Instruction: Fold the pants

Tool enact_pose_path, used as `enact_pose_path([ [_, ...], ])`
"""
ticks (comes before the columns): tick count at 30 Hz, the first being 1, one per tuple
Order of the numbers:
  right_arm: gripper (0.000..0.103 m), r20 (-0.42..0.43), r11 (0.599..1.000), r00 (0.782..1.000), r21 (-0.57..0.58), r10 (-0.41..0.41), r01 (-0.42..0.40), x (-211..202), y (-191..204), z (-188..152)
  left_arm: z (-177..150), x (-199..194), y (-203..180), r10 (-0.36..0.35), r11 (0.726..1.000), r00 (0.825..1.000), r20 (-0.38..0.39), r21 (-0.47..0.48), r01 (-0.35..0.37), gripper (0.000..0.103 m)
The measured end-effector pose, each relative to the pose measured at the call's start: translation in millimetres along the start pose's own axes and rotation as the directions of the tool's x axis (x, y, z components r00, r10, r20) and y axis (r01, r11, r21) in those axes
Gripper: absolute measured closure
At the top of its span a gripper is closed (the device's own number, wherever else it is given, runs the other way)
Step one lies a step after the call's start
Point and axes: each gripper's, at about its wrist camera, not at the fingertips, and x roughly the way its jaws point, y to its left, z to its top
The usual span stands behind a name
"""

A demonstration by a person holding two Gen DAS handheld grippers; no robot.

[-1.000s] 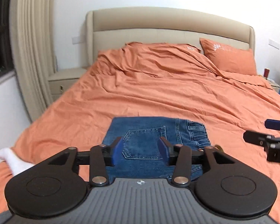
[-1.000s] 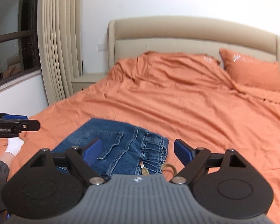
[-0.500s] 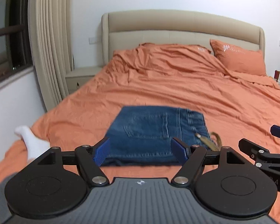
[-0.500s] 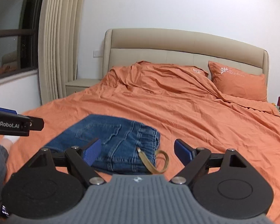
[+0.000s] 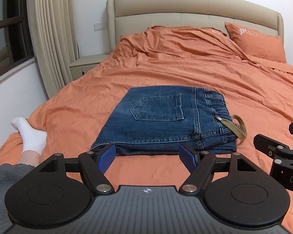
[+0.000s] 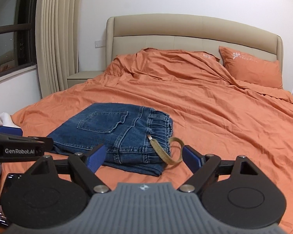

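Observation:
Blue denim pants [image 5: 164, 120] lie folded in a compact stack on the orange bed, back pocket up, waistband to the right; they also show in the right wrist view [image 6: 115, 132]. A tan drawstring [image 5: 234, 128] loops out at the waistband, also in the right wrist view [image 6: 166, 150]. My left gripper [image 5: 147, 157] is open and empty, just short of the stack's near edge. My right gripper [image 6: 143, 157] is open and empty, near the stack's front right corner. Each gripper shows at the edge of the other's view.
The orange duvet [image 5: 185, 72] covers the bed, with a pillow [image 5: 255, 41] and a beige headboard [image 6: 185, 33] at the back. A nightstand [image 5: 86, 66] and a curtain [image 5: 48, 29] stand at left. A white-socked foot [image 5: 29, 134] rests at the bed's left edge. A phone [image 6: 7, 195] lies at bottom left.
Both grippers have drawn back and up from the folded pants. The left gripper's jaws, narrow over the stack a second ago, have opened wide.

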Motion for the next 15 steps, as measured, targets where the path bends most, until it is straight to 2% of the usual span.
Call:
enact_pose_path([
  [15,0.021,0.000,1.000,1.000,0.014,0.007,-0.007,4.6,-4.0,1.6,0.4,6.7,-4.3,0.003,1.000,1.000,-0.023,0.025,-0.002,0.017],
])
